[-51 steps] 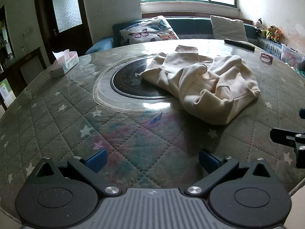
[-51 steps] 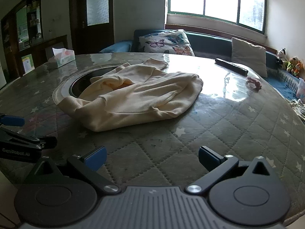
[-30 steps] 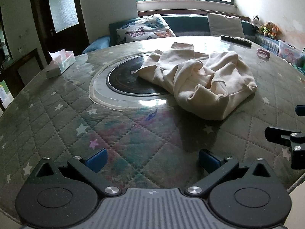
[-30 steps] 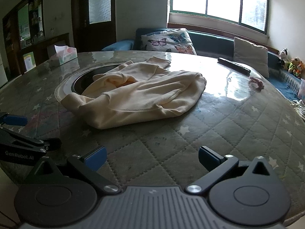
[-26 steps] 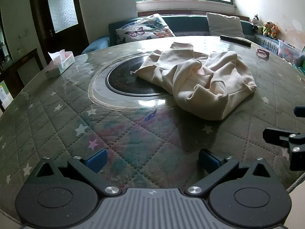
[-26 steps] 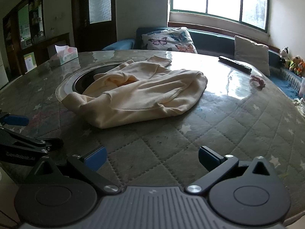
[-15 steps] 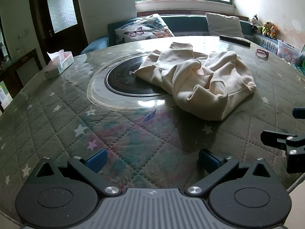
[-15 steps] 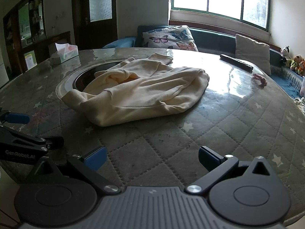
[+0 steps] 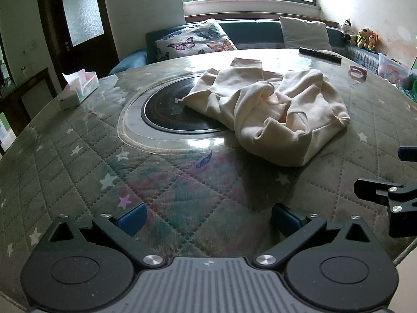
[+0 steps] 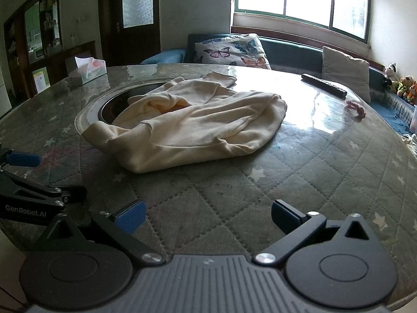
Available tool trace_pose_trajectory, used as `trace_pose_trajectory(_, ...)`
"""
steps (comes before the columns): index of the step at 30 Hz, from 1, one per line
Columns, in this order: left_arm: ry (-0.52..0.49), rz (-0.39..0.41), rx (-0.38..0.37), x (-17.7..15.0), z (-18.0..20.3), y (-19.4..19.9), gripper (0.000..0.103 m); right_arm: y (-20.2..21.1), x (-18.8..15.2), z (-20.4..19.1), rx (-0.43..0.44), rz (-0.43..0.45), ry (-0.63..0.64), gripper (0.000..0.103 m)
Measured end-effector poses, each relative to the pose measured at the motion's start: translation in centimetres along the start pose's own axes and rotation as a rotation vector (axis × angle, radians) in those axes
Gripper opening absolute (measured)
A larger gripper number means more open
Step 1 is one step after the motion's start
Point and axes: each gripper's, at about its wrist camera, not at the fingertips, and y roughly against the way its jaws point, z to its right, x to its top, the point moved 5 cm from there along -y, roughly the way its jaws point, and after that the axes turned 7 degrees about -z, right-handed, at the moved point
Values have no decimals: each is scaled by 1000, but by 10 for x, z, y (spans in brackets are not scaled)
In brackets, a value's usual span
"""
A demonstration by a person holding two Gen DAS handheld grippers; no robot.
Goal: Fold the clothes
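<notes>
A cream sweatshirt lies crumpled in a heap on the round quilted table, partly over the dark round hob at its middle. In the right wrist view the same sweatshirt lies ahead and slightly left. My left gripper hovers open over the near table edge, well short of the cloth, with nothing between its blue pads. My right gripper is open too, empty, near the front edge. Each gripper shows at the side of the other's view.
A tissue box stands at the far left of the table. A black remote and a small pink object lie at the far right. Behind the table runs a sofa with a butterfly cushion. The table's near rim is just below both grippers.
Both cameras have shifted slightly, so the sweatshirt sits a little nearer and lower in view. The cloth itself has not moved, and both grippers stay open.
</notes>
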Motion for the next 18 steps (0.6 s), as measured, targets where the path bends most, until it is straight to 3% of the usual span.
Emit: trace_pose_trajectory(18, 4, -5, 3, 6, -4, -5, 103, -7, 6, -2, -3, -13, 11, 103)
